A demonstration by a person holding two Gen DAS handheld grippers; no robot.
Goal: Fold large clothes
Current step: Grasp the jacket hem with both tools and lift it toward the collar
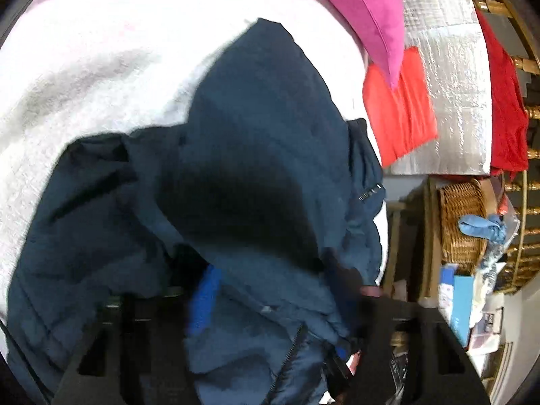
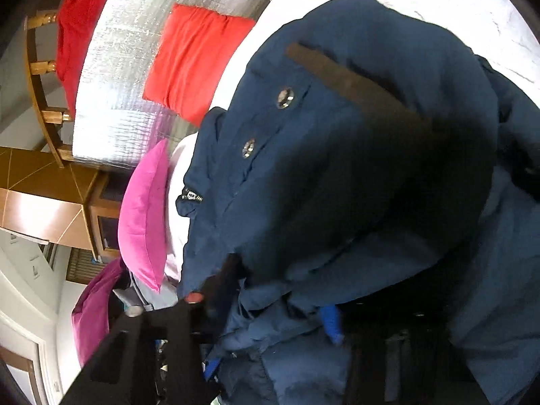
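A large navy blue jacket (image 1: pixel 256 155) lies bunched on a white bed sheet (image 1: pixel 101 67). It also fills the right wrist view (image 2: pixel 354 135), where two snap buttons and a dark strip show. My left gripper (image 1: pixel 270 290) has jacket fabric between its black fingers; a blue pad (image 1: pixel 206 300) peeks out under the cloth. My right gripper (image 2: pixel 276 300) likewise has jacket cloth bunched between its fingers, with a blue pad (image 2: pixel 330 324) showing. The fingertips of both are mostly buried in fabric.
A pink pillow (image 1: pixel 364 13) and an orange-red pillow (image 1: pixel 398 111) lie on the bed by a silver quilted mat (image 1: pixel 452 67). A red garment (image 1: pixel 506 108) hangs on the wooden bed frame. A wicker basket (image 1: pixel 462 222) and clutter stand beside the bed.
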